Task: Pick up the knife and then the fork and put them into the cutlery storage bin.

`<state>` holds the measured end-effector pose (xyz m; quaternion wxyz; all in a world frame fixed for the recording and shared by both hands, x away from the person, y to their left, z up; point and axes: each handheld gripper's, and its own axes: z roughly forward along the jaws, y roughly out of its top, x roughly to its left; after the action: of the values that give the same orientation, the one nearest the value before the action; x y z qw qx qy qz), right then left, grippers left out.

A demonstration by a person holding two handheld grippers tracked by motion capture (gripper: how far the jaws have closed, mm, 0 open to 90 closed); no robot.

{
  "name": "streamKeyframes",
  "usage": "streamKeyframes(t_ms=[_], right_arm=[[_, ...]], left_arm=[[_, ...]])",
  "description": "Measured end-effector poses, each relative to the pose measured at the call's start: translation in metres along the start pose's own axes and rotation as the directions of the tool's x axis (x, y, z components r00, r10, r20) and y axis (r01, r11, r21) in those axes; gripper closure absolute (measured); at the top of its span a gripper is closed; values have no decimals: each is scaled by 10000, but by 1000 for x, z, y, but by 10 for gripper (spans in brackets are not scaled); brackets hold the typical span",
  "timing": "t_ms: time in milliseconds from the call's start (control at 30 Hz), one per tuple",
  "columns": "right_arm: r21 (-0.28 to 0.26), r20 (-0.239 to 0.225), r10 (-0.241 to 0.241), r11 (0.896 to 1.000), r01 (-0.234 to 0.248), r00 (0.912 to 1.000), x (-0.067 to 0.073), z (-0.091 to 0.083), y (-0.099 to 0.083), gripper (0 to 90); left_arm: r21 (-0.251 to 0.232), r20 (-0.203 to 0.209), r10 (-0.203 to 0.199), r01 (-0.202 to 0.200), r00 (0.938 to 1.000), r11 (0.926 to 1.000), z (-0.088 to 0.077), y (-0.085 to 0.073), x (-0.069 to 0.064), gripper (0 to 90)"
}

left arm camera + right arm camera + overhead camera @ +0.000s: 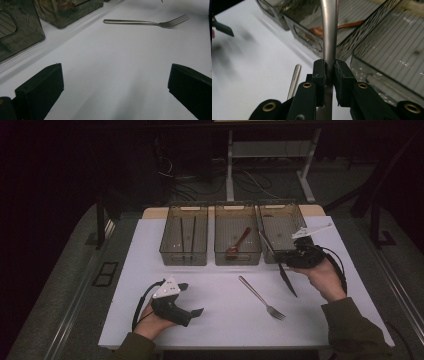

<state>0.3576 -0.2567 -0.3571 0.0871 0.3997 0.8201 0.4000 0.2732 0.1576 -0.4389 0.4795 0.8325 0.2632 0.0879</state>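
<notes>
The right tool (295,259) pinches a knife (287,279) at its middle, right beside the right bin (280,222). The knife's long way runs near to far. The left tool (115,87) rests spread on the desk (220,320).
</notes>
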Motion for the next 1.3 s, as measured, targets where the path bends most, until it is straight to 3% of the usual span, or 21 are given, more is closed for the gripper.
streamKeyframes(t_ms=[267, 500, 1000, 1300], right_arm=[[-1004, -8, 207, 9947, -207, 9998, -9, -12, 1, 787], [-1467, 217, 308, 9888, -273, 9993, -19, -23, 9, 786], [-2141, 954, 586, 9761, -370, 9937, -47, -47, 54, 786], [-2402, 1623, 570, 9706, -166, 9851, -70, -43, 82, 786]], left_arm=[[64, 10, 31, -31, 10000, 10000, 1, 0, -1, 0], [98, 25, 48, -49, 10000, 9999, 2, 0, -1, 0], [93, 27, -1, 1, 10000, 10000, 3, 0, -2, 0], [129, 13, 35, -35, 10000, 9999, 3, 0, -2, 0]])
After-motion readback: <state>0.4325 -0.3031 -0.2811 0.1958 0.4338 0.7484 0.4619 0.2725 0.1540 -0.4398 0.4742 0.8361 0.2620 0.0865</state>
